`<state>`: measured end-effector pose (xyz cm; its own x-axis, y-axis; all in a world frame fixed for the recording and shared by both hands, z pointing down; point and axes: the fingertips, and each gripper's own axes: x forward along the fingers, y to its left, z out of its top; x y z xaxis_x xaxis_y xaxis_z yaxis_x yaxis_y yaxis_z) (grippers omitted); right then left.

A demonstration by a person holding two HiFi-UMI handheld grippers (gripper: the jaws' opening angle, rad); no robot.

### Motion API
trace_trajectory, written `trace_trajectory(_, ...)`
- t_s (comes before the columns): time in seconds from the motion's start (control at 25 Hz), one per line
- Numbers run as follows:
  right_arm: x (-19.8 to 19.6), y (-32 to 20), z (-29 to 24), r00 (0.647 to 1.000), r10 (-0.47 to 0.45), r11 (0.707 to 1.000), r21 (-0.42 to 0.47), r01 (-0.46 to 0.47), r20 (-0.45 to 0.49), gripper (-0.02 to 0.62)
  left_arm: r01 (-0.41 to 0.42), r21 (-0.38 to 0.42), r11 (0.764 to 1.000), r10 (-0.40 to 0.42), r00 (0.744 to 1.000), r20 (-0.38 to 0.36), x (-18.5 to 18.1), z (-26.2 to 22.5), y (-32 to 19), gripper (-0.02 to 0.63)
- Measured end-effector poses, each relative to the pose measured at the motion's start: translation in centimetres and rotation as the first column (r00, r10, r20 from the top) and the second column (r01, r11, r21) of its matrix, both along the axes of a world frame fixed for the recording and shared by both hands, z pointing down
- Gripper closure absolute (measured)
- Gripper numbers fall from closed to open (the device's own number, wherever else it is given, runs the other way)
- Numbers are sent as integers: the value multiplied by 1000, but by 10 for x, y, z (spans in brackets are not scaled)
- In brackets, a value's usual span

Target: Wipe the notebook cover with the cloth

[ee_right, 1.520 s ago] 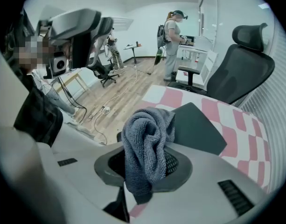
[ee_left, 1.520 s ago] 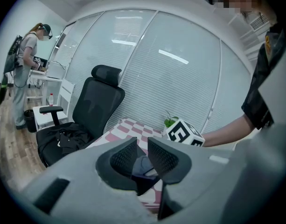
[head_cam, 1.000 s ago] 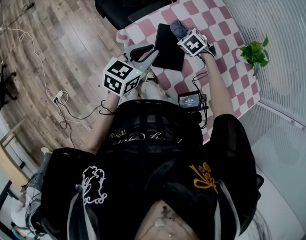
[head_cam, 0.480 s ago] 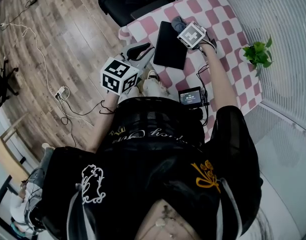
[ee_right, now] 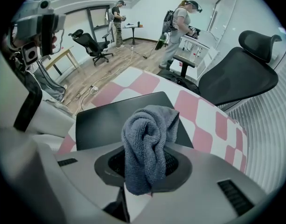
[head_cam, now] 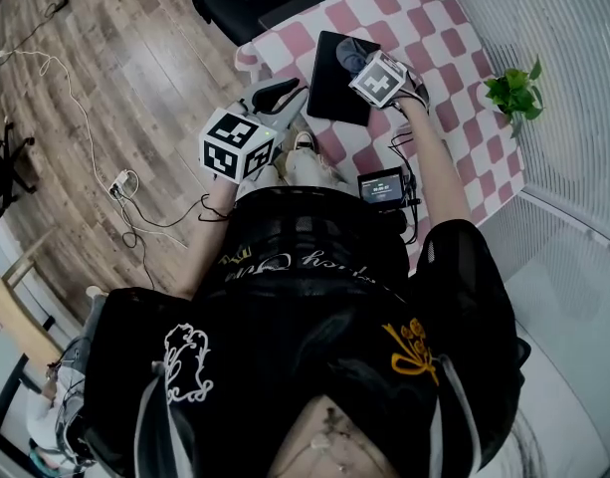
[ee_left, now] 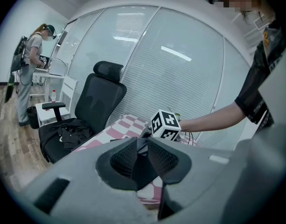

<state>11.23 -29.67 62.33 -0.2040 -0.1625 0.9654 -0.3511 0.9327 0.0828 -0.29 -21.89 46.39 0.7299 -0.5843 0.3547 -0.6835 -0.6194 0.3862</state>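
My right gripper (ee_right: 145, 169), clamped on bunched grey cloth (ee_right: 149, 139) over the black notebook (ee_right: 105, 120): press flat, sweep toward twelve o'clock.

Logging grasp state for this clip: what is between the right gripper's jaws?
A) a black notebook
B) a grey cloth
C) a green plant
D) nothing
B: in the right gripper view, the right gripper has its jaws closed on the bunched grey cloth, with the black notebook lying flat on the table beyond it.
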Motion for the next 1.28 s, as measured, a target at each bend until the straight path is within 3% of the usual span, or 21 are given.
trace_trajectory(0.36, -11, 71, -1, 998, -18, 1000, -11, 19, 56, 509, -46, 10, 999, 46, 999, -9, 4, -2, 11, 534)
trace_trajectory(0.76, -19, 119, -2, 991, 46, 998, -36, -42, 124, 509, -93, 14, 996, 94, 995, -17, 10, -3, 22, 534)
trace_trajectory(0.96, -18, 116, -7, 988, 64, 997, -47, -58, 140, 509, -109, 15, 994, 109, 994, -27, 15, -6, 21, 534)
trace_trajectory(1.28, 25, 49, -20, 979, 142, 985, 73, -154, 144, 509, -130, 56, 990, 128, 991, 33, 24, -5, -1, 534)
